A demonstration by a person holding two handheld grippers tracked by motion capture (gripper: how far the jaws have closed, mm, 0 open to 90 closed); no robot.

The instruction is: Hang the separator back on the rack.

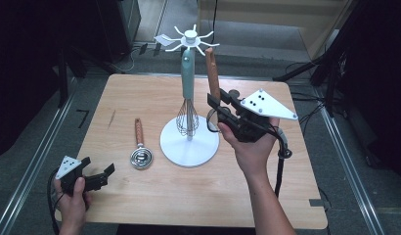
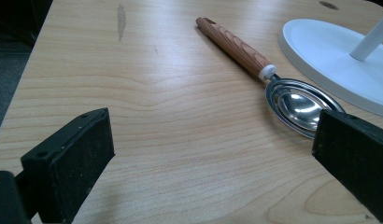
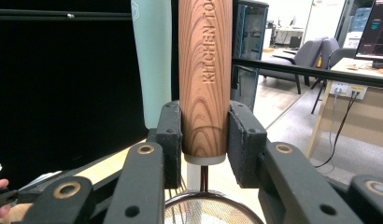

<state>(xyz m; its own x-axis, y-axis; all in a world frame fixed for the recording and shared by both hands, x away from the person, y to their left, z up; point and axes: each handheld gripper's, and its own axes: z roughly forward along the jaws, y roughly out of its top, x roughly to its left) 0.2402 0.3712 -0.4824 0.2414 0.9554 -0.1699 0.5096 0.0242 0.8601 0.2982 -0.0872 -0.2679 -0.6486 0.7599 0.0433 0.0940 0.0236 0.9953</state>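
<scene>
My right gripper point(image 1: 216, 105) point(image 3: 204, 127) is shut on the wooden handle point(image 1: 212, 73) point(image 3: 204, 65) of a mesh strainer, held upright just right of the white utensil stand point(image 1: 189, 145). The strainer's mesh head point(image 3: 208, 211) hangs below the jaws. A whisk with a pale teal handle point(image 1: 187, 83) point(image 3: 152, 60) hangs from the stand's hooked top point(image 1: 190, 37). A metal scoop with a wooden handle point(image 1: 140, 155) point(image 2: 296, 100) lies flat on the table, left of the stand's base point(image 2: 329, 51). My left gripper point(image 1: 98, 167) point(image 2: 213, 154) rests open near the table's front left corner, pointing at the scoop.
The wooden table point(image 1: 154, 200) ends close behind the stand and just left of my left hand. Metal floor rails point(image 1: 32, 161) run along both sides. A cable point(image 1: 280, 166) trails from the right gripper. Bare tabletop lies at the front between both hands.
</scene>
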